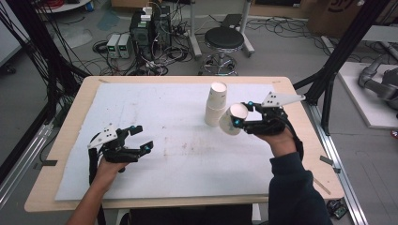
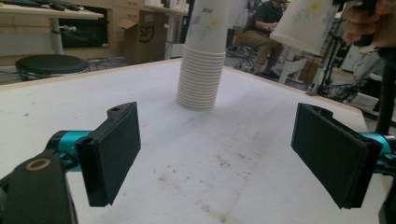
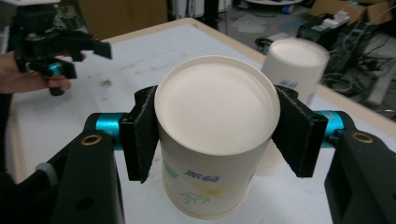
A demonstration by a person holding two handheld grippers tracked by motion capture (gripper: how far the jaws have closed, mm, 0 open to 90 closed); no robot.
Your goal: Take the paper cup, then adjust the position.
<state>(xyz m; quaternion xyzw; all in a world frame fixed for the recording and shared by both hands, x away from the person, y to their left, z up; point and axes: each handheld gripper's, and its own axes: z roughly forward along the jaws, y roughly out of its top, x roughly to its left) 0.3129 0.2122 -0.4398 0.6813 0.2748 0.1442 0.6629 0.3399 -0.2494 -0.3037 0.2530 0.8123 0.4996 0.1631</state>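
Jaws of right gripper [image 3: 217,135] clamped on 1 empty paper cup [image 3: 212,140], left gripper [image 2: 217,154] wide apart, empty.

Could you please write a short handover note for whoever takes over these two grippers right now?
Right gripper: shut on one paper cup, held off the table, base toward its camera.
Left gripper: open, holding nothing, low over the white mat on the left.
Cup stack: upside down at the mat's far middle, just beside the held cup.
Done: one cup is in hand, apart from the stack.
Left: probably set that cup down or seat it on the stack; which one, the views cannot tell.
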